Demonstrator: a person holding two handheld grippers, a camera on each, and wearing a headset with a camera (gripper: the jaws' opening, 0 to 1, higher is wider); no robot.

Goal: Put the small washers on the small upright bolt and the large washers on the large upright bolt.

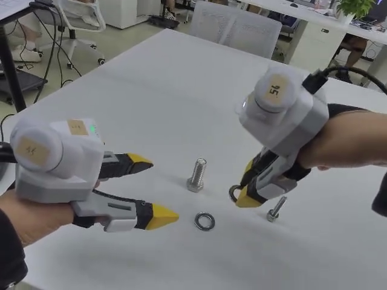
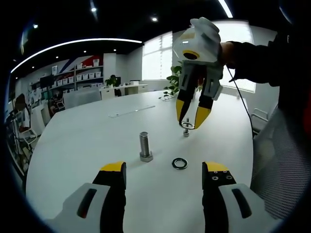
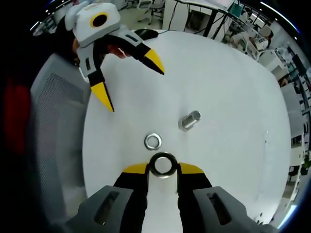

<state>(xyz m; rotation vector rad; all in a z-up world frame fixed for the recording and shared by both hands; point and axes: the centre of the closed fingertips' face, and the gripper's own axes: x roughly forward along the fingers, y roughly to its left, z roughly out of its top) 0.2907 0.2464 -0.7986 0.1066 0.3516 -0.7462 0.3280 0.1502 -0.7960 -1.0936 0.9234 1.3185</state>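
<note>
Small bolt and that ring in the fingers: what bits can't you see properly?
- Head view: the held washer is mostly covered by the fingers of the right gripper, so its size is unclear.
- Left gripper view: the small bolt is tiny and partly behind that washer; whether they touch cannot be told.
- Right gripper view: the held washer looks bigger than the loose washer, but it is nearer the camera.

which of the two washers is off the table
The washer pinched between the jaws of the right gripper; the other washer lies flat on the table by the large bolt.
</note>
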